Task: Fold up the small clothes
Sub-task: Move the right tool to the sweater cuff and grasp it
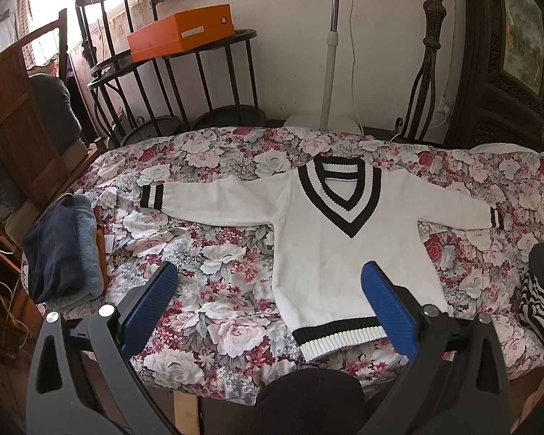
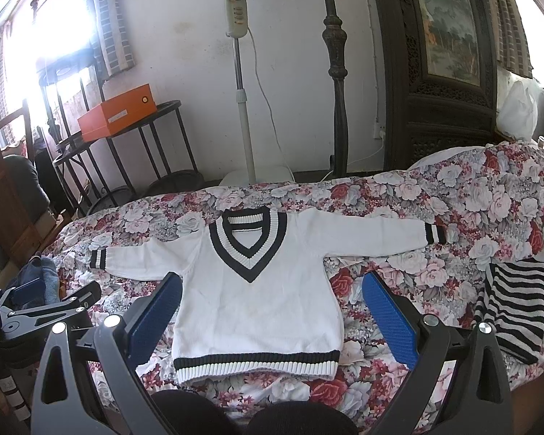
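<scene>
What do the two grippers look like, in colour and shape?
Both look alike. The left gripper has two flat rectangular pads of ribbed blue material on dark grey angular arms with triangular cut-outs and round silver screw heads. The right gripper has the same blue pads and grey arms. No cables or markings show.

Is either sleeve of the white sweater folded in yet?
No: the white sweater lies flat on the floral cover with both sleeves spread straight out.
</scene>
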Action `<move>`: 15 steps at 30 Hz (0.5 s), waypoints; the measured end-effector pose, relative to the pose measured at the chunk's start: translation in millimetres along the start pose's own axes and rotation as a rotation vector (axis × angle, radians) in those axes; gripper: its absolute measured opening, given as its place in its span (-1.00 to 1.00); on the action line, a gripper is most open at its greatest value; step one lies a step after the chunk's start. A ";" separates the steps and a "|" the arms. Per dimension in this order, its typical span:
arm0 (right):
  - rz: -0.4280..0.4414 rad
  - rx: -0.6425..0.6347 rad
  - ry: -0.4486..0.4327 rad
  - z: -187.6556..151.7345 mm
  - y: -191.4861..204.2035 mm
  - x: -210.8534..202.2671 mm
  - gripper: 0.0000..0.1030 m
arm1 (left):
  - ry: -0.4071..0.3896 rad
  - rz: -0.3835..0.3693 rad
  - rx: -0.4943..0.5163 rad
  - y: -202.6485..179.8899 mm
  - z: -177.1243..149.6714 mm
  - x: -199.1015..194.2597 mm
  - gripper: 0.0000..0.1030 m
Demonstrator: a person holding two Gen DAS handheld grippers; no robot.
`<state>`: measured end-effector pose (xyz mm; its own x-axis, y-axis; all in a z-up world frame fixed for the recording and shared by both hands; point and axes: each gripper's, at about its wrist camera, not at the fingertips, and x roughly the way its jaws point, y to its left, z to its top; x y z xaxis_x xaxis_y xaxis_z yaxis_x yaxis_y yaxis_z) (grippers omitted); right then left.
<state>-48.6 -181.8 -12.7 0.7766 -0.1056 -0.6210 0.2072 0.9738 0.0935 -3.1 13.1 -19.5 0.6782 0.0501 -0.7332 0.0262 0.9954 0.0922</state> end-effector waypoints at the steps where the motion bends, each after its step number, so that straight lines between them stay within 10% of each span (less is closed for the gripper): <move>1: 0.000 0.000 0.000 0.0 -0.1 0.0 0.93 | 0.001 0.000 0.000 -0.2 0.4 -0.1 0.91; 15: -0.009 0.081 0.022 -17.6 -21.2 -11.9 0.93 | 0.067 0.015 -0.053 34.3 -37.7 -2.1 0.91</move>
<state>-72.8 -197.7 -21.0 0.7617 -0.1092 -0.6386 0.2626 0.9531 0.1502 -31.3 50.2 -40.2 0.6272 0.0685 -0.7758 -0.0240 0.9973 0.0687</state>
